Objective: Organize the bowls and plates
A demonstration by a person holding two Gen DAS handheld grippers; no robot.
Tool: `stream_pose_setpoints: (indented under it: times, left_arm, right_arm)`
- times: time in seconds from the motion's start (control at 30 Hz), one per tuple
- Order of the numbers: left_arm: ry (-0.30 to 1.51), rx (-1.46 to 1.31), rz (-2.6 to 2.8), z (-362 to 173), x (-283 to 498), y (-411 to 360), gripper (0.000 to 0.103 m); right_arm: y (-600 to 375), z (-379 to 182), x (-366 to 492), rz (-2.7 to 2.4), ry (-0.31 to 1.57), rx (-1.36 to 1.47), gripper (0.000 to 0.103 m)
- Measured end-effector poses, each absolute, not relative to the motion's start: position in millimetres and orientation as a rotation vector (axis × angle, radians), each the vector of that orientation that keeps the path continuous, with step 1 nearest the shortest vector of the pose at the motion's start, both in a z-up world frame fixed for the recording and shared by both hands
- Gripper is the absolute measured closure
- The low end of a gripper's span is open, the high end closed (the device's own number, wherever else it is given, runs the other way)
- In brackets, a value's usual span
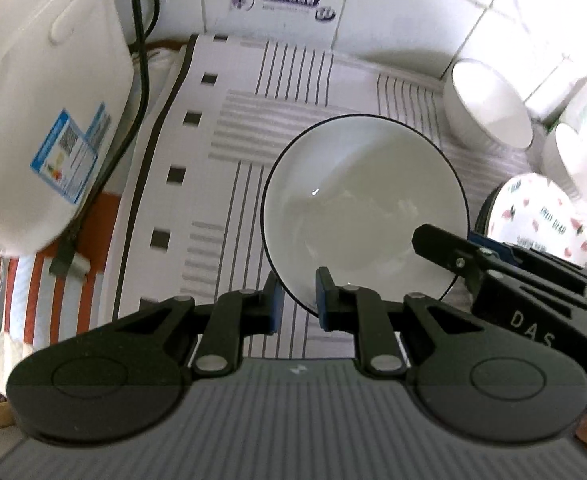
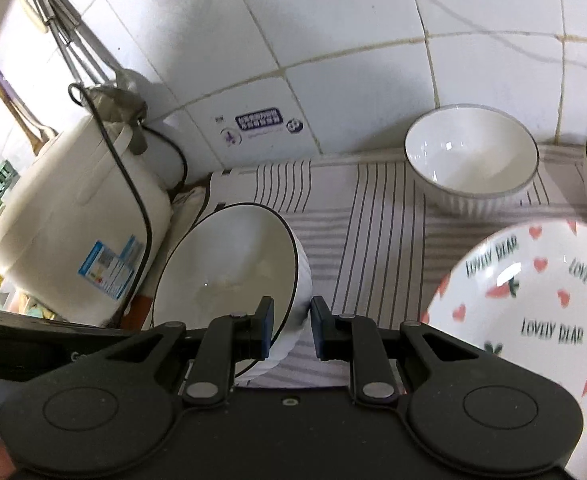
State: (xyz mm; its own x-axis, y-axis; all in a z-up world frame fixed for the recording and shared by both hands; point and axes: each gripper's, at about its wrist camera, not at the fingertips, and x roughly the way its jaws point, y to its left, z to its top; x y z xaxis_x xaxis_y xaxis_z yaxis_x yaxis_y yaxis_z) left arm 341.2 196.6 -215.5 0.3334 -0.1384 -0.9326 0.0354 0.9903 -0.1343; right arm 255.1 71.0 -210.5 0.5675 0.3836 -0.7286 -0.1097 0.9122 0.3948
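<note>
Tiled kitchen corner, striped mat (image 1: pixel 293 80): black-rimmed bowl (image 1: pixel 363 208) at both grippers' tips.
Right gripper (image 2: pixel 292 328) straddles its rim, jaws parted; left gripper (image 1: pixel 298 300) open, rim just ahead.

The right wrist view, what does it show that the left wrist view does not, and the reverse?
Only the right wrist view shows the metal utensils hanging on the tiled wall.

Only the left wrist view shows the red-striped cloth.

Both show the white black-rimmed bowl, both grippers straddling its rim: the left gripper and the right gripper, the white rice cooker, the grey-striped mat and the carrot-patterned "LOVELY DEAR" plate.
</note>
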Motion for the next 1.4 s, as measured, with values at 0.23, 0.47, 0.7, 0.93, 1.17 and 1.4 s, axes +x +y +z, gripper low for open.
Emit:
stream_pose_setpoints:
  times: [0.23, 0.47, 0.7, 0.93, 1.17, 1.4]
  left_arm:
    - [1.296, -0.127, -0.101, -227, 330, 198, 0.087]
    - [1.329, -0.117, -0.073, -239, 328, 199, 0.086]
    - [1.333, -0.108, -0.067, -237, 329, 196, 0.075]
    - [1.304, -0.098, -0.076, -224, 323, 194, 0.054]
    - [1.264, -0.086, -0.065, -204, 308, 196, 0.049]
    - [1.207, -0.029, -0.080, -174, 301, 185, 0.048]
  right_arm:
    - [72, -218, 240, 0.307, 0.960, 0.327, 0.079]
    - [76, -227, 236, 0.320, 0.982, 0.332, 0.079]
    - [79, -230, 237, 0.336, 0.985, 0.311, 0.075]
    - [75, -208, 237, 0.340, 1.112, 0.231, 0.058]
    - [58, -177, 226, 0.325, 1.107, 0.175, 0.047]
    - [38, -149, 215, 0.333, 1.083, 0.123, 0.039]
